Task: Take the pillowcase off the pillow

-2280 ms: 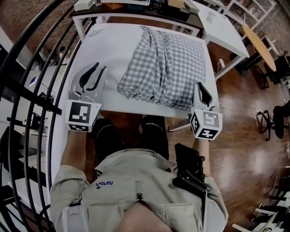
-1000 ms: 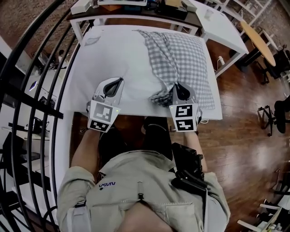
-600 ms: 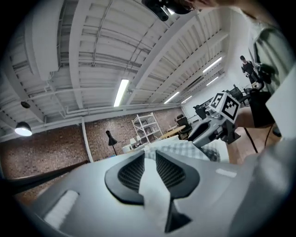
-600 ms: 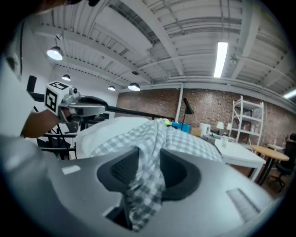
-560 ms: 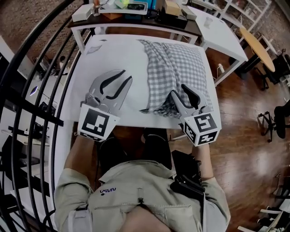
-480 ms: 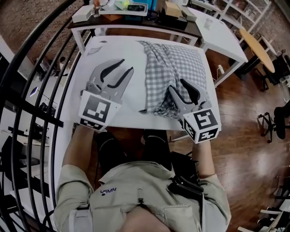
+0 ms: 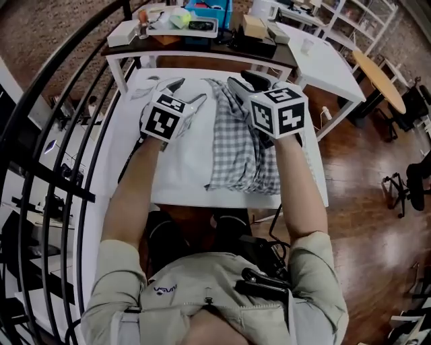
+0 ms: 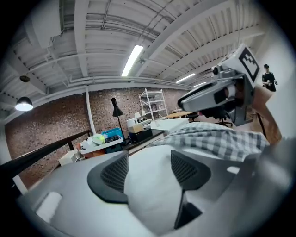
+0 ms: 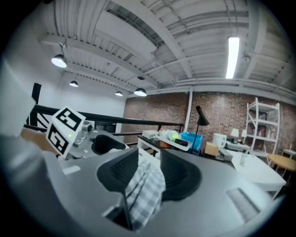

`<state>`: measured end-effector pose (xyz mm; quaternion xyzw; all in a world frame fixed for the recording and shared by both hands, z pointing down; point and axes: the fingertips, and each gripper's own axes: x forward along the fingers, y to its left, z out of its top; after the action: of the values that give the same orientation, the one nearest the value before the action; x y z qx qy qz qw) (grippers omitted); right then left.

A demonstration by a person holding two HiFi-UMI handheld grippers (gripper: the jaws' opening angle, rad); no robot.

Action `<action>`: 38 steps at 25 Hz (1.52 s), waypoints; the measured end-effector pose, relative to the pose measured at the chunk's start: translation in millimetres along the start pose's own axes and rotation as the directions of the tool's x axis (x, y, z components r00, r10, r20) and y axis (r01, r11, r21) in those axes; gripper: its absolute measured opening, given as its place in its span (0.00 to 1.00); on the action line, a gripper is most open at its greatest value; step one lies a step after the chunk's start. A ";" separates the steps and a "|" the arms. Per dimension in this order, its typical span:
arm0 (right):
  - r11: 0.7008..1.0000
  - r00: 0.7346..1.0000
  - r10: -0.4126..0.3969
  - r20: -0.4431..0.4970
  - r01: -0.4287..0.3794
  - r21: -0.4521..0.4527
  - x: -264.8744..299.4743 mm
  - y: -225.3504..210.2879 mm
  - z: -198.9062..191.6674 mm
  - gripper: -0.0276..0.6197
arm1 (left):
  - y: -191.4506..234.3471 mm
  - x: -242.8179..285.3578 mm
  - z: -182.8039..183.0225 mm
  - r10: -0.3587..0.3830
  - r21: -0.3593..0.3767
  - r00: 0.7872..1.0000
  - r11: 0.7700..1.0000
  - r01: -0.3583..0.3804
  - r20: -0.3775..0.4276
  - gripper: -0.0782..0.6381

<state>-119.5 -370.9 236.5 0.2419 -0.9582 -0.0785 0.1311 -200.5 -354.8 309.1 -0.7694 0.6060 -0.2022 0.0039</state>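
Note:
The grey-and-white checked pillowcase [image 7: 242,151] lies bunched in a long strip over the right half of the white pillow [image 7: 178,158] on the white table [image 7: 121,162]. My right gripper [image 7: 244,81] is raised over the far end, shut on a fold of the checked pillowcase [image 9: 145,190]. Its jaws have just been closing with that cloth between them. My left gripper [image 7: 185,93] hovers over the pillow's far left part. Its jaws have just been opening and stand wide, with the white pillow [image 8: 152,199] showing in the gap. The left gripper view also shows the checked pillowcase [image 8: 217,141] under the right gripper [image 8: 212,97].
A cluttered table with a blue box [image 7: 205,13] stands just beyond the far edge. Another white table [image 7: 326,50] and a round wooden one [image 7: 380,74] are at the right. A black railing [image 7: 47,121] curves along the left. Wooden floor lies to the right.
Both grippers rose and went from the near edge to the table's far end. The left jaws opened wide. The right jaws closed on checked cloth. More bare white pillow shows.

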 end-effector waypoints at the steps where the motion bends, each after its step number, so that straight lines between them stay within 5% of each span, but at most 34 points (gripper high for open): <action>1: 1.000 0.999 0.016 -0.033 -0.016 0.001 15.4 1.0 -1.5 0.27 | -3.0 1.3 -3.1 0.000 0.003 1.000 1.000 0.000 -0.014 0.47; 8: 0.993 0.930 -0.018 -0.367 -0.025 -0.111 72.5 2.2 -75.1 0.33 | -37.5 -4.0 -27.9 -0.025 0.101 0.997 0.994 0.032 -0.072 0.24; 14: 0.982 0.932 -0.044 -0.360 -0.026 -0.186 74.4 12.8 -78.7 0.12 | -40.0 -12.1 -31.8 0.051 0.181 0.999 0.982 -0.047 -0.015 0.14; 20: 0.936 0.932 -0.212 -0.293 0.108 -0.334 52.4 -27.0 -47.5 0.08 | -33.9 -48.2 2.7 0.096 0.188 0.990 0.976 -0.114 0.103 0.13; 26: 0.944 0.900 -0.290 -0.326 0.212 -0.253 24.6 -77.1 -62.0 0.08 | -29.4 -81.7 28.8 0.093 0.154 0.979 0.981 -0.122 0.181 0.13; 33: 0.969 0.896 -0.247 -0.369 0.219 -0.118 19.0 -81.7 -108.6 0.08 | -15.4 -71.2 -15.7 0.104 0.073 0.986 0.991 -0.115 0.131 0.13; 38: 0.951 0.886 -0.296 -0.357 0.236 -0.202 29.1 -78.4 -120.1 0.08 | -13.7 -50.8 -51.2 0.112 0.055 0.990 0.992 -0.117 0.087 0.13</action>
<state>-74.6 -463.7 340.4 0.3710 -0.8628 -0.1203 0.3218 -213.2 -291.4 344.1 -0.7408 0.6419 -0.1874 0.0639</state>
